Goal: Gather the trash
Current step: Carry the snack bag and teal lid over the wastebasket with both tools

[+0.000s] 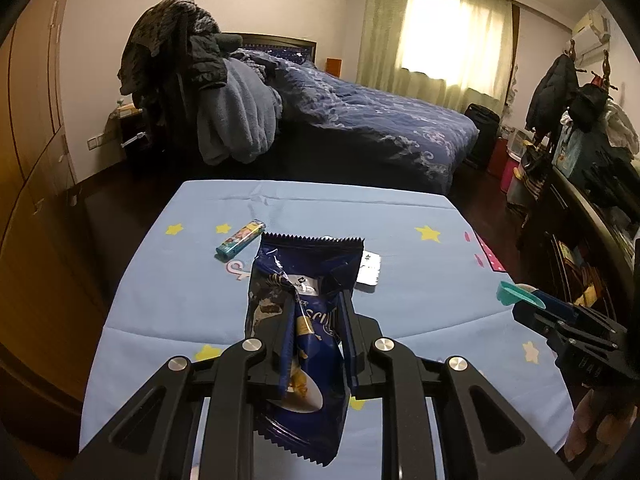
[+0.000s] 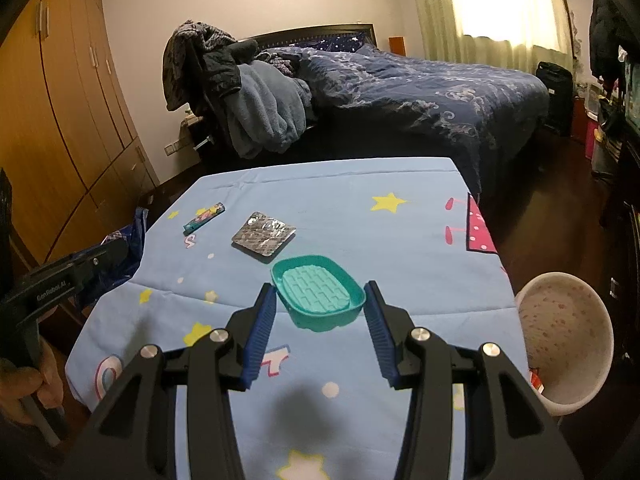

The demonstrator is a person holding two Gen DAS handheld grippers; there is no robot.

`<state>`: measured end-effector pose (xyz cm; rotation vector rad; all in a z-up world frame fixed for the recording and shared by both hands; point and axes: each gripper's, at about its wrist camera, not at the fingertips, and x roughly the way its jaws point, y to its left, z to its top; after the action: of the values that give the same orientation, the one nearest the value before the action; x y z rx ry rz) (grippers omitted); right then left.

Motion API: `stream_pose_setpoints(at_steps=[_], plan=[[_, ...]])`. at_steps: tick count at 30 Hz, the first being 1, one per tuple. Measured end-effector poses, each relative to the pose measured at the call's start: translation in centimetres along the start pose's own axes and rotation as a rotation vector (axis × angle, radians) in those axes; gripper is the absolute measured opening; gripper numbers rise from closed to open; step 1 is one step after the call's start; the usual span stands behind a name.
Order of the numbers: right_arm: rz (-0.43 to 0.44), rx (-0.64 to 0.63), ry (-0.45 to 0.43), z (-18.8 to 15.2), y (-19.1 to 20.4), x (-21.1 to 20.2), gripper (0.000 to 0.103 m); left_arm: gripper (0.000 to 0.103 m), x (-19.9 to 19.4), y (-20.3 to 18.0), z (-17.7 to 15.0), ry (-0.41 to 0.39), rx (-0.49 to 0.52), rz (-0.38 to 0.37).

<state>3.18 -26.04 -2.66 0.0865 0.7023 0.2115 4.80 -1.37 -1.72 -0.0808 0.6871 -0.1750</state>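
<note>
Blue snack wrapper (image 1: 298, 344) clamped upright between left gripper (image 1: 314, 312) fingers, lifted above light-blue star-print tabletop (image 1: 400, 304). Teal soap dish (image 2: 318, 290) pinched by its two ends between right gripper (image 2: 320, 300) fingers, raised clear of cloth. Still lying on tabletop: colourful lighter (image 1: 241, 240) toward far left, silver blister pack (image 2: 263, 238) just beside it. White bin (image 2: 568, 340) standing off right edge.

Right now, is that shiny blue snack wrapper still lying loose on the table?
No, the blue snack wrapper is clamped between the fingers of the left gripper and hangs above the blue tablecloth.
</note>
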Motion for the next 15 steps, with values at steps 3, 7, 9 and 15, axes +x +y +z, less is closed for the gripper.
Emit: stream_pose_setpoints(at_steps=[3, 7, 9, 15], plan=[[-0.003, 0.008, -0.003, -0.3, -0.5, -0.2, 0.046, 0.021, 0.1, -0.8, 0.1, 0.002, 0.012, -0.001], [-0.008, 0.024, -0.007, -0.6, -1.5, -0.6, 0.046, 0.021, 0.2, -2.0, 0.3, 0.002, 0.026, -0.008], [-0.012, 0.029, -0.01, -0.6, -1.9, -0.7, 0.046, 0.021, 0.3, -2.3, 0.4, 0.006, 0.032, -0.012], [-0.017, 0.053, -0.022, -1.1, -3.2, -1.3, 0.046, 0.022, 0.5, -3.9, 0.5, 0.011, 0.057, -0.028]])
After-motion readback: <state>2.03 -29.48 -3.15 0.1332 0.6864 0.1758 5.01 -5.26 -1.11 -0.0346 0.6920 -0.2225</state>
